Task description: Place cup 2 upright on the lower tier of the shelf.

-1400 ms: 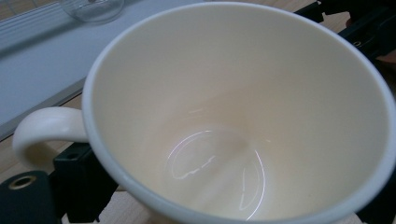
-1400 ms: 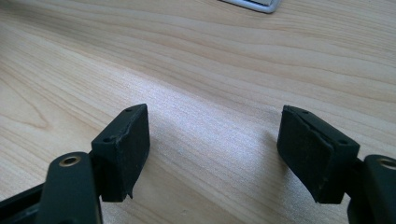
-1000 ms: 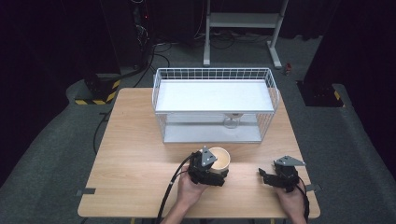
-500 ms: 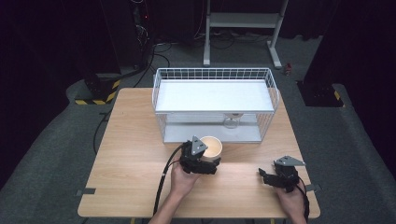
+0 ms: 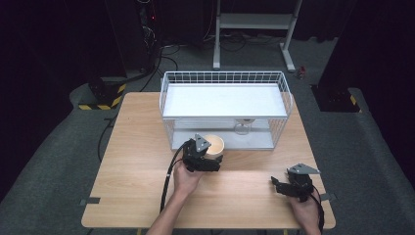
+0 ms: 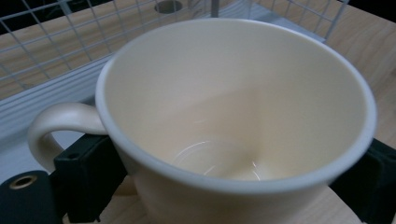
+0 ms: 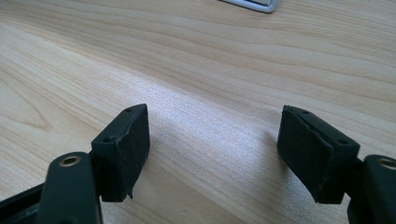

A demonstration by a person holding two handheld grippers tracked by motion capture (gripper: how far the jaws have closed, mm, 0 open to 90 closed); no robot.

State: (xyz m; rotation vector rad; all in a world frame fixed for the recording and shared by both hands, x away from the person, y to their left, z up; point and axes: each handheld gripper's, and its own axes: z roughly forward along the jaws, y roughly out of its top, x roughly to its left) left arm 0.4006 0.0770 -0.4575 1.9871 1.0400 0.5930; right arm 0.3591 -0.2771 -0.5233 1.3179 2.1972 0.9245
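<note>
**Cup carried toward the wire rack**

Wooden table (image 5: 127, 196) is ringed by dark floor. A cream cup (image 6: 243, 121) is pinched between the jaws of the left gripper (image 5: 211, 159), just before the rack's (image 5: 225, 78) lower shelf (image 5: 244, 141). Transport is judged under way; next, a level push onto that shelf beyond is called for. The right gripper (image 7: 215, 149) is rested spread and empty.

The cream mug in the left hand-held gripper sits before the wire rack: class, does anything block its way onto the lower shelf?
Nothing visible blocks the cream mug. The wire rack is open at its front; a glass stands farther right on the lower shelf.
</note>
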